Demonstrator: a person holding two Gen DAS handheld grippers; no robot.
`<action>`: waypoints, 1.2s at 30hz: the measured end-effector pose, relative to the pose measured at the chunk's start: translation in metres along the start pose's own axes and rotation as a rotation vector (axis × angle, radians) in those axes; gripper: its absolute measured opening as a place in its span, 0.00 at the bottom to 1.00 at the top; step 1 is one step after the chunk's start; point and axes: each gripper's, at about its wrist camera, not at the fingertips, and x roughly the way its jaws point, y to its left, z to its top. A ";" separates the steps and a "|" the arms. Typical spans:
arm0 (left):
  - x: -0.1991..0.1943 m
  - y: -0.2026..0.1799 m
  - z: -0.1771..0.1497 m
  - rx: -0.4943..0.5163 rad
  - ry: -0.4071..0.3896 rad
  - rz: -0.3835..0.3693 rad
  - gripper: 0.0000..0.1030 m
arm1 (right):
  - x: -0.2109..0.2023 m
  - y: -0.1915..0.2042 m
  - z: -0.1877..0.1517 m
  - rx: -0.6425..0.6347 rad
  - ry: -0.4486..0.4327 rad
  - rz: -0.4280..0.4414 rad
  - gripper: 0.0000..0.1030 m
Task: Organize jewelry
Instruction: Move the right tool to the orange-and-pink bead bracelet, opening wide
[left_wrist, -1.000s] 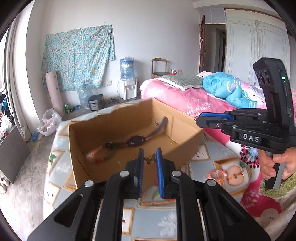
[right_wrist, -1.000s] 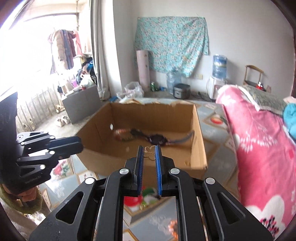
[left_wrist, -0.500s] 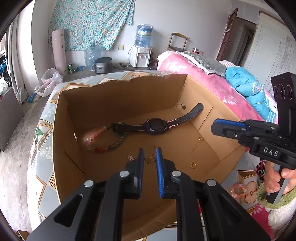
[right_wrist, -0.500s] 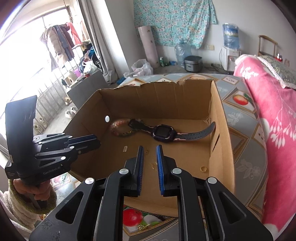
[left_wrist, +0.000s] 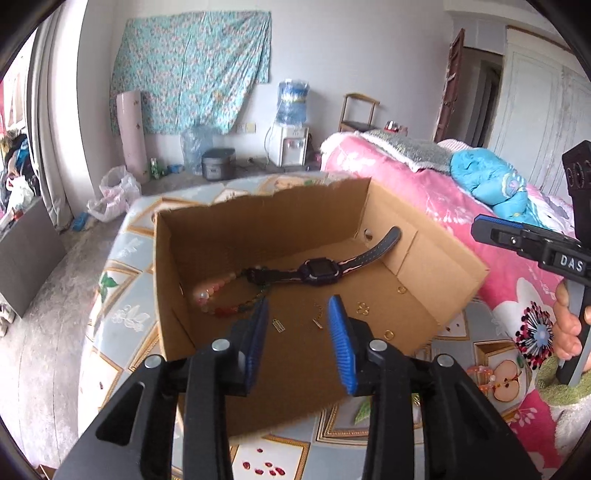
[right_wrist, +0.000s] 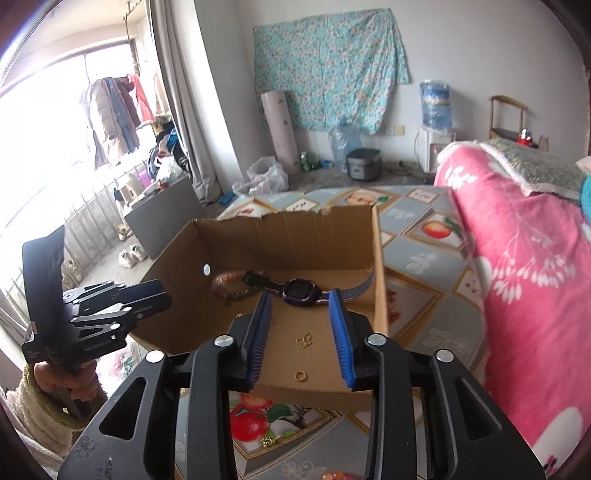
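Note:
An open cardboard box (left_wrist: 258, 218) (right_wrist: 280, 229) stands on the patterned table. Inside lie a purple watch (left_wrist: 319, 271) (right_wrist: 297, 291), a bead bracelet (left_wrist: 214, 299) (right_wrist: 229, 286), a gold clover earring (left_wrist: 363, 308) (right_wrist: 304, 340), a gold ring (left_wrist: 388, 335) (right_wrist: 300, 376), a second small ring (left_wrist: 402, 290) and small gold pieces (left_wrist: 317, 317). My left gripper (left_wrist: 297, 325) is open and empty over the box's near edge. My right gripper (right_wrist: 301, 317) is open and empty over the box, above the clover earring.
An orange bead bracelet (left_wrist: 480, 374) lies on the table right of the box. A pink bedspread (right_wrist: 535, 277) borders the table on the right. The table's left edge (left_wrist: 92, 295) drops to the floor.
Both grippers were shut on small gold pieces over the box; both jaws have opened wide and the pieces now lie on the box floor. Both grippers pulled back slightly.

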 end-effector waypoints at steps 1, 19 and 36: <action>-0.008 -0.003 -0.002 0.010 -0.016 -0.005 0.36 | -0.008 -0.001 -0.004 0.002 -0.012 -0.011 0.36; 0.010 -0.057 -0.096 0.027 0.249 -0.080 0.45 | -0.019 -0.012 -0.113 0.147 0.271 -0.022 0.39; 0.043 -0.046 -0.105 -0.013 0.399 0.074 0.68 | 0.032 0.006 -0.142 -0.005 0.425 -0.187 0.19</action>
